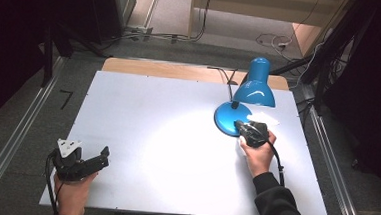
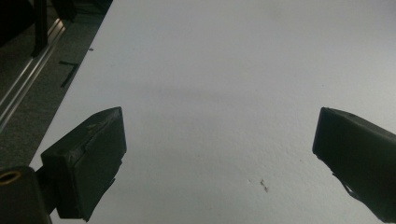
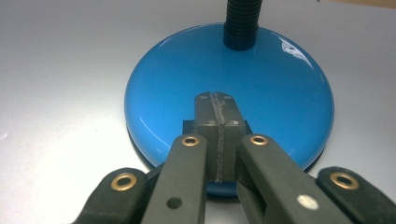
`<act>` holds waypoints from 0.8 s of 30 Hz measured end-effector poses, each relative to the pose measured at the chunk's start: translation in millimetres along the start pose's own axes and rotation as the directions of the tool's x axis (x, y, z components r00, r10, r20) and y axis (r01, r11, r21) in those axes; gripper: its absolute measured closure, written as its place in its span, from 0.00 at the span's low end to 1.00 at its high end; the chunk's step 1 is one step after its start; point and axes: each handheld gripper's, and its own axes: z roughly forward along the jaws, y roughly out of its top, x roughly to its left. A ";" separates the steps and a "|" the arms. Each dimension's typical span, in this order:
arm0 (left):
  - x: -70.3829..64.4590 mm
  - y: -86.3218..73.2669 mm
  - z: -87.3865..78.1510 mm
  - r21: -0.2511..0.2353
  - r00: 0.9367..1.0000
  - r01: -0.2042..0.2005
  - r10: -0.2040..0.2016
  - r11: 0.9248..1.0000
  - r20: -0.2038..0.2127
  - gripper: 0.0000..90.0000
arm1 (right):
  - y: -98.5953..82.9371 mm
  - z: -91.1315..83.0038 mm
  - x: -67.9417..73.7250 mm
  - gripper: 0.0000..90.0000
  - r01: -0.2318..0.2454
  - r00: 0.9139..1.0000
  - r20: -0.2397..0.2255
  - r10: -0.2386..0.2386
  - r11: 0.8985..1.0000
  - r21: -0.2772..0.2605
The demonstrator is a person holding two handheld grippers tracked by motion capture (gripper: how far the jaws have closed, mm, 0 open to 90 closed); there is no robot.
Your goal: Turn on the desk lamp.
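1. A blue lamp (image 1: 244, 101) is seen standing on the white board (image 1: 151, 135), toward its far right part, with the shade (image 1: 256, 86) tipped down over the round base (image 3: 229, 98) and light thrown on the board to the left of the base.
2. The right gripper (image 1: 245, 128) is placed at the near edge of the base; in the right gripper view its jaws are pressed together with nothing between them, their joined tips lying over the top of the base.
3. The left gripper (image 1: 87, 164) is held well apart from the lamp, near the board's near left corner, with its jaws spread wide over bare board.
4. The work is judged to be at an early or middle stage: the lamp has been reached and perhaps is being pressed or pushed at the base, but no grasp has been made. What is left cannot be fixed from the pictures.
5. Whether the closed tips touch the base or hover just above it cannot be told.
6. A switch on the base, if any, is covered by the jaws.
7. The black neck (image 3: 240, 23) is cut off at the top of the right gripper view, and the pale patch beside the base in the high view is too washed out to identify.
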 end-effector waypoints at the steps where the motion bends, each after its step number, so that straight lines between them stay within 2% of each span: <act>1: 0.2 0.1 0.2 0.000 1.000 0.002 -0.002 1.000 0.002 0.04 | 0.2 -0.7 -1.0 0.97 -0.010 1.000 -0.010 0.010 1.000 0.005; 2: 0.4 0.2 0.3 -0.001 1.000 0.002 -0.002 1.000 0.002 0.04 | 0.2 -1.6 -1.8 0.90 -0.014 1.000 -0.022 0.014 1.000 -0.001; 5: 0.4 0.3 0.6 0.001 1.000 0.000 0.000 1.000 0.003 0.04 | 2.6 -7.6 -2.4 0.79 -0.031 0.999 -0.045 0.030 0.999 -0.024; 8: -0.2 0.4 0.4 -0.002 1.000 -0.002 0.002 1.000 0.002 0.04 | 5.5 -13.1 -2.6 0.72 -0.037 0.998 -0.060 0.034 0.999 -0.039; 13: -0.2 0.4 -0.4 -0.003 1.000 -0.002 0.002 1.000 0.004 0.04 | 5.9 -18.2 -4.2 0.58 -0.042 0.997 -0.066 0.040 0.999 -0.031; 16: -0.1 0.3 -0.5 -0.003 1.000 -0.002 0.002 1.000 0.005 0.04 | 5.6 -20.8 -4.9 0.55 -0.050 0.996 -0.071 0.048 0.998 -0.030; 17: 0.0 0.3 -0.6 -0.004 1.000 -0.001 0.001 1.000 0.006 0.04 | 4.9 -23.6 -5.4 0.51 -0.050 0.996 -0.075 0.048 0.998 -0.031; 21: -0.1 0.4 -0.7 -0.005 1.000 -0.001 0.001 1.000 0.006 0.04 | 3.3 -28.5 -5.4 0.42 -0.041 0.996 -0.085 0.040 0.999 -0.016; 24: -0.2 0.4 -0.6 -0.006 1.000 -0.001 0.001 1.000 0.007 0.04 | 1.8 -33.1 -5.6 0.39 -0.031 0.996 -0.087 0.029 0.999 -0.016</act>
